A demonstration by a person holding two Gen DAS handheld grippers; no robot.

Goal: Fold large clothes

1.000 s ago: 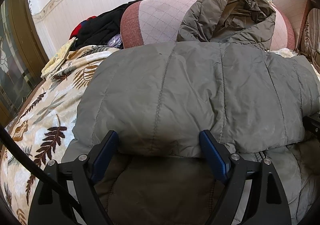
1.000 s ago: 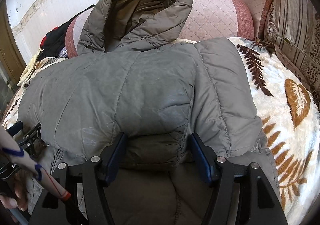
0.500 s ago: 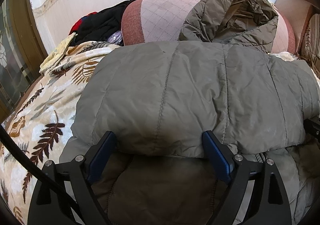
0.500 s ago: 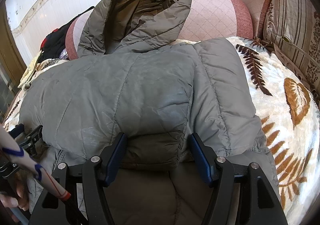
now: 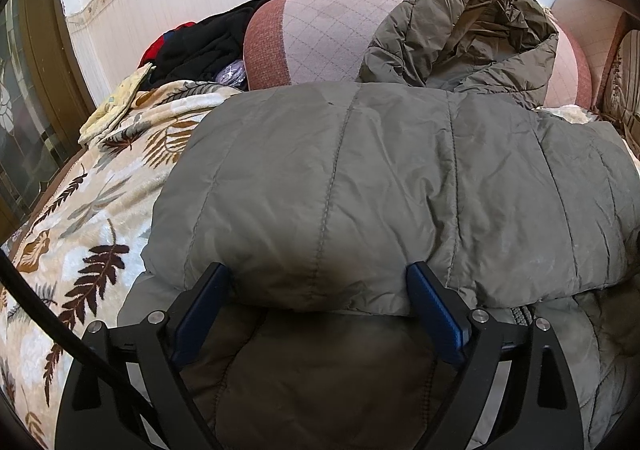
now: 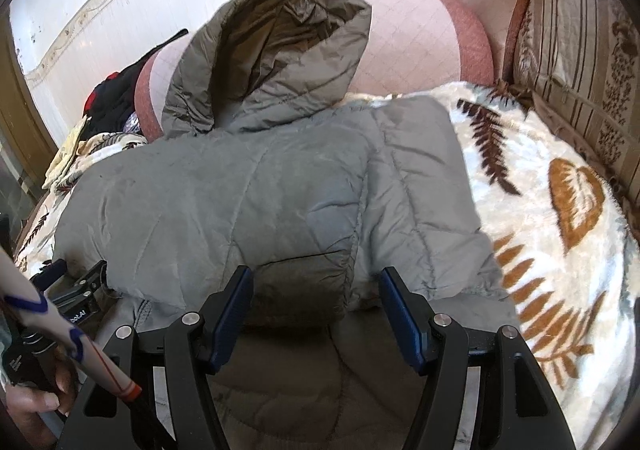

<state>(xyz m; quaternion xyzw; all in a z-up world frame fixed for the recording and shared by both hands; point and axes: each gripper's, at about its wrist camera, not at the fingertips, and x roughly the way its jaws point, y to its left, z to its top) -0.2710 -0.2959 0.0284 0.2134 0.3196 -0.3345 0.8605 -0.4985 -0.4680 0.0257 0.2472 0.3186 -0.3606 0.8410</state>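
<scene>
Both tongs spread wide, nothing pinched: left tongs [image 5: 318,290] and right tongs [image 6: 316,290] each straddle the near rolled edge of the puffy grey-olive quilted hooded jacket [image 5: 380,190], pads apparently just off the fabric, though contact is hard to judge. Jacket lies folded across the leaf-patterned cream fleece blanket [image 5: 100,210], hood [image 6: 280,50] propped against the pink quilted sofa armrest [image 5: 320,38]. To fold well: bite deep through all layers, lift both sides evenly, keep the edge level.
</scene>
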